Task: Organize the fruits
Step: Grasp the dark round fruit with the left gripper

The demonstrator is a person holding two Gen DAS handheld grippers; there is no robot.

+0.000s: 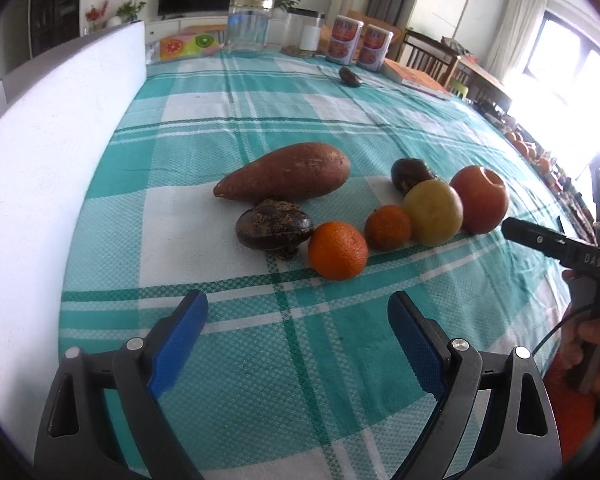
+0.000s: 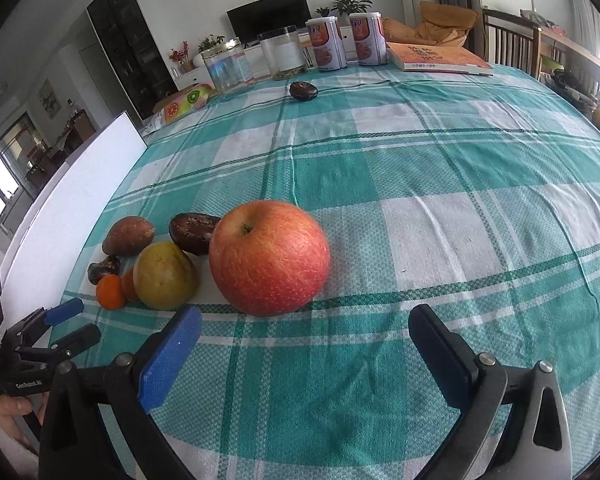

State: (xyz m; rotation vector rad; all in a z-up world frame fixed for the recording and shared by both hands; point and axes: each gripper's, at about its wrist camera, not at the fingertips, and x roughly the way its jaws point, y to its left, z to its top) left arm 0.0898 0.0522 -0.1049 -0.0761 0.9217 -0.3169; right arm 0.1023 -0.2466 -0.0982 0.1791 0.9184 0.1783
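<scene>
While both tools hang above the checked bench point(image 1: 260, 92), the fruits lie in a loose row: sweet potato point(image 1: 286, 173), dark chestnut-like piece point(image 1: 274, 227), two tangerines point(image 1: 338, 250), yellow-green fruit point(image 1: 433, 213) and red apple point(image 2: 269, 257), touching or just beside one another. The left tool point(image 1: 298, 330) is spread wide and holds nothing; the right tool point(image 2: 306, 344), nearest the apple, is likewise spread and holds nothing.

**Both grippers spread wide, nothing held**

Left gripper point(image 1: 298, 312): jaws apart, blue pads point(image 1: 178, 338) facing inward, gap between them empty. Right gripper point(image 2: 304, 328): jaws wide too, nothing between the fingers. In the left view, the right gripper sits off to the side, a hand point(image 1: 592, 344) around its grip.
</scene>
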